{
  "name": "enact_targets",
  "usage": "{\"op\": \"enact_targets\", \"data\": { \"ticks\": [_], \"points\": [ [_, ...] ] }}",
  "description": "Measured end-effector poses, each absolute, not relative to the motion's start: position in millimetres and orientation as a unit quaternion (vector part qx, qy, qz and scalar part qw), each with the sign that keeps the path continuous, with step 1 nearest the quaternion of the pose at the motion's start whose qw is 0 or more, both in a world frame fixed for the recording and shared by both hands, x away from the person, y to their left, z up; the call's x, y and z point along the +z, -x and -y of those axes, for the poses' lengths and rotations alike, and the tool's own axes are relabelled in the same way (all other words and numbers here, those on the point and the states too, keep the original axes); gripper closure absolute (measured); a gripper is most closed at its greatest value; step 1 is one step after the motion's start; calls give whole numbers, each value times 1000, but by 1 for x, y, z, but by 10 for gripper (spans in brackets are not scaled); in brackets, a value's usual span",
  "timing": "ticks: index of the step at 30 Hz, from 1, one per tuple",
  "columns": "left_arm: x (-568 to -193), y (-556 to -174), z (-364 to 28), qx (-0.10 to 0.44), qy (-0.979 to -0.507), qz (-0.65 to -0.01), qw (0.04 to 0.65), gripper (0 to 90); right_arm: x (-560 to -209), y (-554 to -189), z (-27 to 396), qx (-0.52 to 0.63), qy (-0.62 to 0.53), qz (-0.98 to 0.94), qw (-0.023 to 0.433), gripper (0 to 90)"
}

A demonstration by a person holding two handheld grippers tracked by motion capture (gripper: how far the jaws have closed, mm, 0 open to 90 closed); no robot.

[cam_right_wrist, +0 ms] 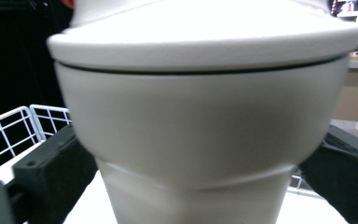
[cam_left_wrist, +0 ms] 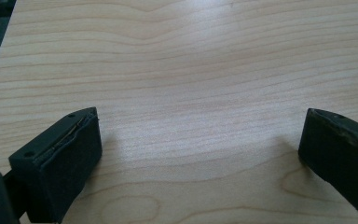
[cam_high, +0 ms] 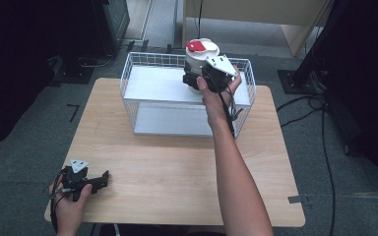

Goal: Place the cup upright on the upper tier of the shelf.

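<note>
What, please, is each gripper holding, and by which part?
The right gripper clamps the white container by its lower body; the left gripper holds nothing.

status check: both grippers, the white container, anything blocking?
Right hand-held gripper shut on white container, above upper shelf of wire rack. Left hand-held gripper open, idle on table. Nothing blocking.

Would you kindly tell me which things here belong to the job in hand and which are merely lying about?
In the job:
- white lidded container, red patch on its lid
- right gripper, shut on it
- white wire basket

Lying about:
- left gripper, open, idle on the wooden table
</note>
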State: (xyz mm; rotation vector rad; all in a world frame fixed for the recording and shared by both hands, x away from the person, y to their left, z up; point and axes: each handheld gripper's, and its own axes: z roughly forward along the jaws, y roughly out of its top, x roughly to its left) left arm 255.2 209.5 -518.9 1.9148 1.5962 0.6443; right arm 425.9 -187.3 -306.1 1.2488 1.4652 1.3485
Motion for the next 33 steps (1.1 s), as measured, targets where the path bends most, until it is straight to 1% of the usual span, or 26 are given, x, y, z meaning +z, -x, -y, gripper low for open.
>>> {"op": "enact_targets", "data": {
  "ticks": [16, 33],
  "points": [
    [-519, -255, -209, 240, -714, -595, 279, 0, -318, -413, 198, 519, -493, -585, 381, 0],
    [-519, -255, -210, 240, -715, -594, 278, 0, -331, -388, 213, 510, -486, -600, 380, 0]
  ]
}}
